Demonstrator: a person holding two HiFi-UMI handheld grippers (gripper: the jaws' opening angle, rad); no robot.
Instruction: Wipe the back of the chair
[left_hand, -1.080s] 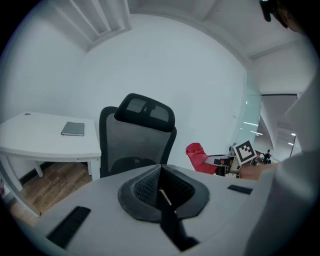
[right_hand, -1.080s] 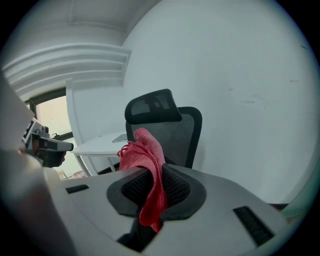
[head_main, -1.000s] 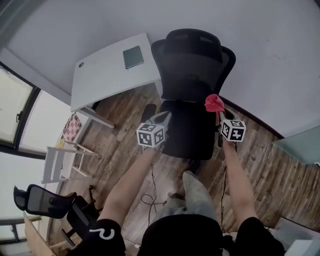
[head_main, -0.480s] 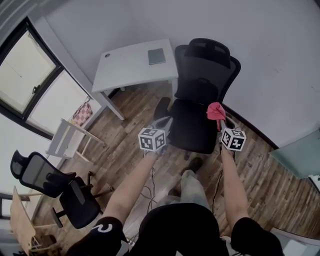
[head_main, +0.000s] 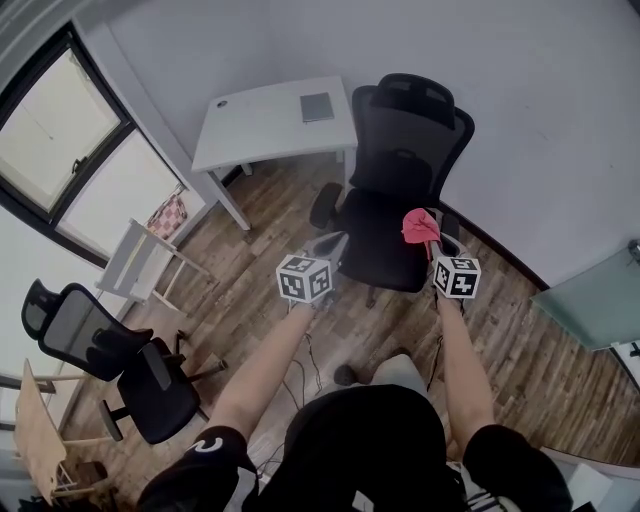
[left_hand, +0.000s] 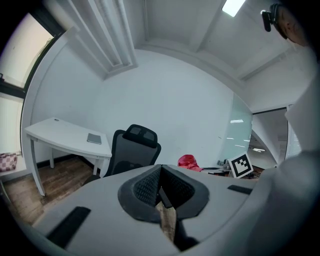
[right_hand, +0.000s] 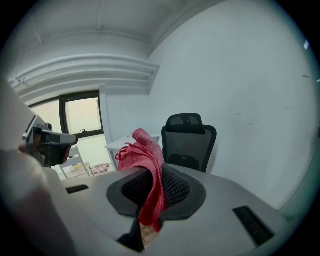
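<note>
- While the person stands facing it, the black mesh office chair (head_main: 408, 150) sits against the white wall with its seat turned toward them; its backrest and headrest rise on the far side, well apart from both tools.
- The right gripper (head_main: 431, 244) has its jaws clamped on a red cloth (head_main: 418, 226), which bunches up above the tips and hangs in a fold down between them in the right gripper view.
- That cloth floats over the near right edge of the seat in the head view and touches no part of the chair.
- The left gripper (head_main: 329, 243) has its jaws pressed together with nothing between them, and it is held over the wood floor (head_main: 250, 280) just left of the seat.
- A white desk (head_main: 262, 128) stands just beside the chair on the person's left, with a flat grey notebook (head_main: 317, 106) lying on its top near the chair.
</note>
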